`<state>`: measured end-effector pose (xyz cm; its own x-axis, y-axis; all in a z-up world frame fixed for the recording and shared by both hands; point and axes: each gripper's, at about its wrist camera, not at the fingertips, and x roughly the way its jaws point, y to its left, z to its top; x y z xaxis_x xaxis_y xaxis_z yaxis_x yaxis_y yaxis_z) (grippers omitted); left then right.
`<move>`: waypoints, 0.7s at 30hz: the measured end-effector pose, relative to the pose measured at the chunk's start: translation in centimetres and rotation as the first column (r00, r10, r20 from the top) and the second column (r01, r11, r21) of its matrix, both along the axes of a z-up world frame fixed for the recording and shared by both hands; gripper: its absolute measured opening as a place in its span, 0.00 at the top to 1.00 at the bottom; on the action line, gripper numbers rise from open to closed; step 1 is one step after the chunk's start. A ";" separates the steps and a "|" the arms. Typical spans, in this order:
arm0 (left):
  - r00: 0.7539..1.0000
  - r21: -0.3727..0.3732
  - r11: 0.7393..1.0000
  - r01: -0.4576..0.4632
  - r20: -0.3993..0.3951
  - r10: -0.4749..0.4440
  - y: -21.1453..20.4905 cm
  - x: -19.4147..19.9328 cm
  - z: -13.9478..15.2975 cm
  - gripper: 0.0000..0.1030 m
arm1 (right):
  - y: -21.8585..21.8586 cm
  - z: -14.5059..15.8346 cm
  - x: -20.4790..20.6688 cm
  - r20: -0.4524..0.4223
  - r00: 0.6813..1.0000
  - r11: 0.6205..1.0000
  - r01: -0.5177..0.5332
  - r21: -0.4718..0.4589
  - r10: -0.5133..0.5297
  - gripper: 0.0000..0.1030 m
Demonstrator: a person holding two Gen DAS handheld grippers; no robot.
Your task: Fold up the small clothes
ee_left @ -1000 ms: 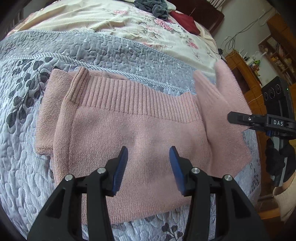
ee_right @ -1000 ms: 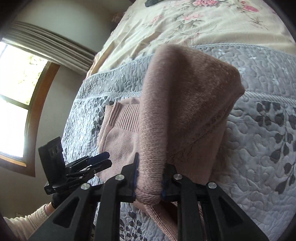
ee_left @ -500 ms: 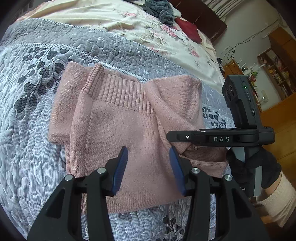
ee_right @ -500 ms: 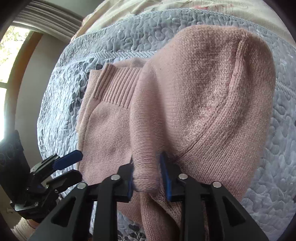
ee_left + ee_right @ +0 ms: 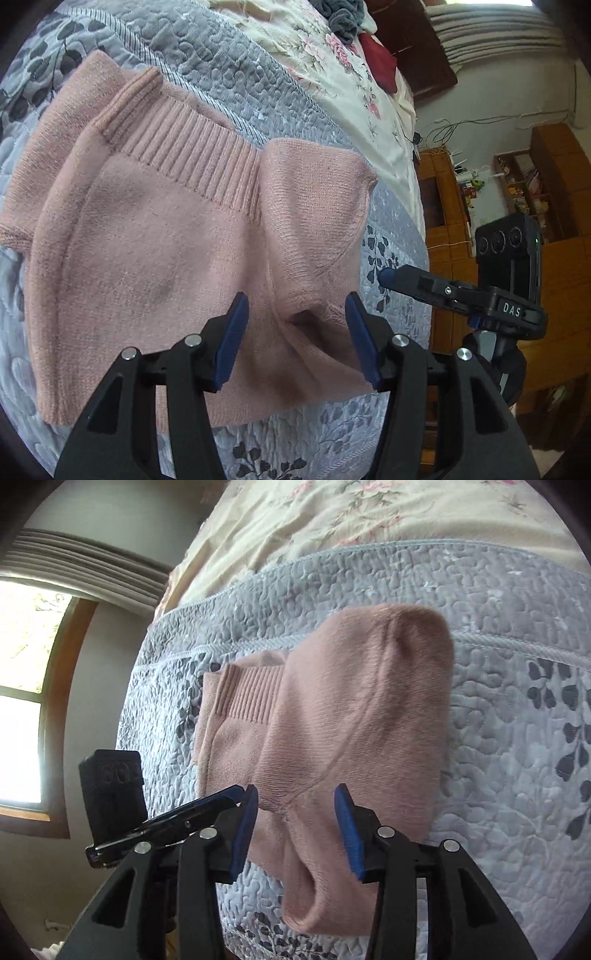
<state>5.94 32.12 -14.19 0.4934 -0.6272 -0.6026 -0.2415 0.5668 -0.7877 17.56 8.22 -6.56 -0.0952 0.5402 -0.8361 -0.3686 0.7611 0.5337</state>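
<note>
Pink sweater flat on grey quilt, near bed edge, ribbed hem band facing the floral sheet. Right-side sleeve laid across the body, cuff hanging toward the quilt's near edge. Other sleeve tucked along the far side, w/ its cuff poking out.

Step in hand, by the look of it: finish the sleeve fold, then go for the half-fold. To do it well: flatten the bump where the sleeve crosses the body, get the cuff inside the outline, no overhang. Then pinch both bottom corners, one per gripper, lift low, carry toward the hem band, edges lined up. Knit is soft and stretchy, so prob. best to grab a decent bite, not just the surface loops, or the top layer drags alone.

Fingers now: left gripper wide open, blue pads either side of the sleeve fold, hovering over the knit, gripping nothing; contact w/ fabric hard to judge. Right gripper also wide open, empty, straddling the sleeve near the shoulder seam, nothing pinched. In left wrist view, right gripper off the sweater's right edge, over bare quilt, jaw gap not clear from that angle.
</note>
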 end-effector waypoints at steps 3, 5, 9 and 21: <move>0.998 -0.059 0.998 -0.013 -0.061 0.009 -0.6 1.3 -1.8 0.46 | -3.2 0.4 0.2 0.046 0.999 0.999 0.032 -0.035 -0.030 0.56; 0.997 -0.109 0.994 -0.016 -0.083 0.007 -1.2 1.9 -2.9 0.46 | -5.1 -0.1 0.1 0.051 0.998 0.998 0.045 -0.047 -0.042 0.56; 0.995 -0.143 0.990 -0.005 -0.104 -0.010 -2.8 2.9 -4.0 0.46 | -8.0 -2.3 -0.7 0.031 0.998 0.995 0.058 -0.080 -0.056 0.56; 0.991 -0.096 0.995 -0.018 -0.137 0.005 -5.4 5.5 -4.5 0.61 | -11.3 -7.6 -3.0 -0.047 0.995 0.991 0.086 -0.105 -0.092 0.56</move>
